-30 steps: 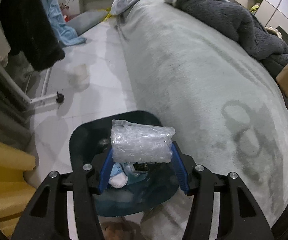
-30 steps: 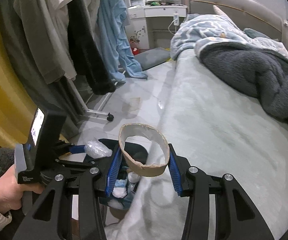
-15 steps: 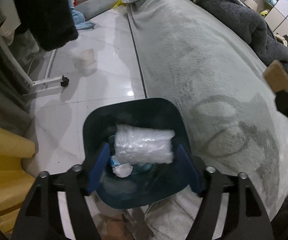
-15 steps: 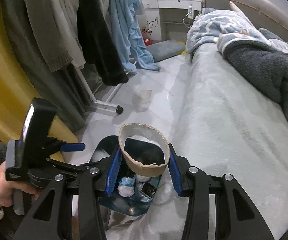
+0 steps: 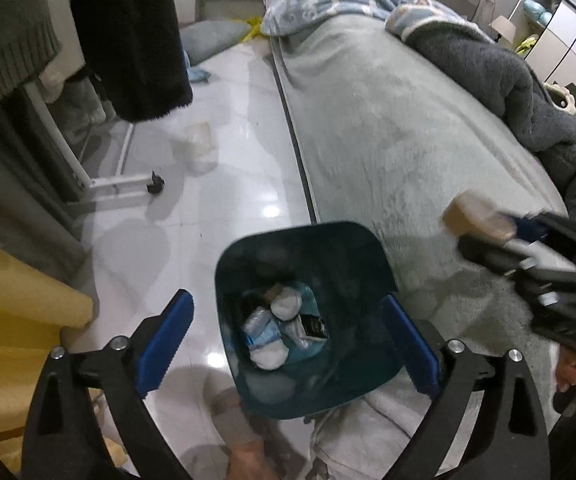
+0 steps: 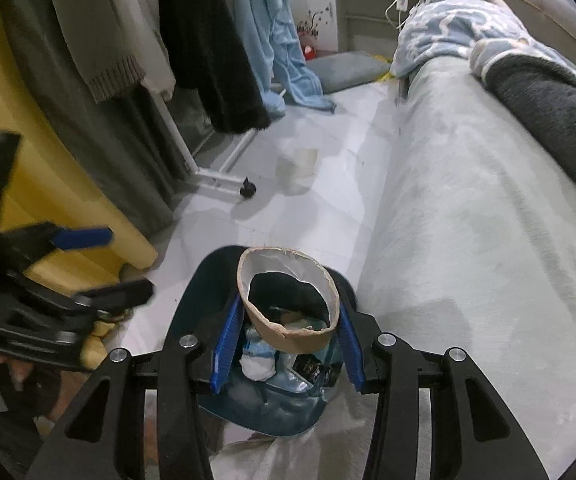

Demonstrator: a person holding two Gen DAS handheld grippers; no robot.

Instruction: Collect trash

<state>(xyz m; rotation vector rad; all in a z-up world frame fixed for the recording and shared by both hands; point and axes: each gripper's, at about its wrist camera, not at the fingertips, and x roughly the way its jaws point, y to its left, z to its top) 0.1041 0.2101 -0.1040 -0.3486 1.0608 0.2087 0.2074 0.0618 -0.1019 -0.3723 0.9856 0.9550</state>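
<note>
A dark teal trash bin [image 5: 300, 232] stands on the floor beside the bed and holds white tissues, a small dark packet and a crumpled clear plastic packet [image 5: 259, 330]. My left gripper [image 5: 288, 340] hangs over it; its jaws are opening wide and nothing is pressed between the blue pads. My right gripper [image 6: 288, 344] is shut on a brown cardboard tape ring [image 6: 288, 300], held just above the bin [image 6: 191, 312]. The ring [image 5: 476, 216] also shows at the right edge of the left wrist view. The left gripper [image 6: 67, 264] appears blurred at the left of the right wrist view.
A bed [image 5: 408, 128] with a pale green blanket and a dark grey fleece [image 5: 528, 92] runs along the right. A clothes rack [image 6: 215, 176] with hanging garments and a yellow curtain [image 6: 47, 184] stand left. A clear plastic cup [image 6: 300, 168] lies on the tiled floor.
The left jaws spread wide and the clear plastic packet dropped from them into the bin. The right gripper came down over the bin with the cardboard ring.
</note>
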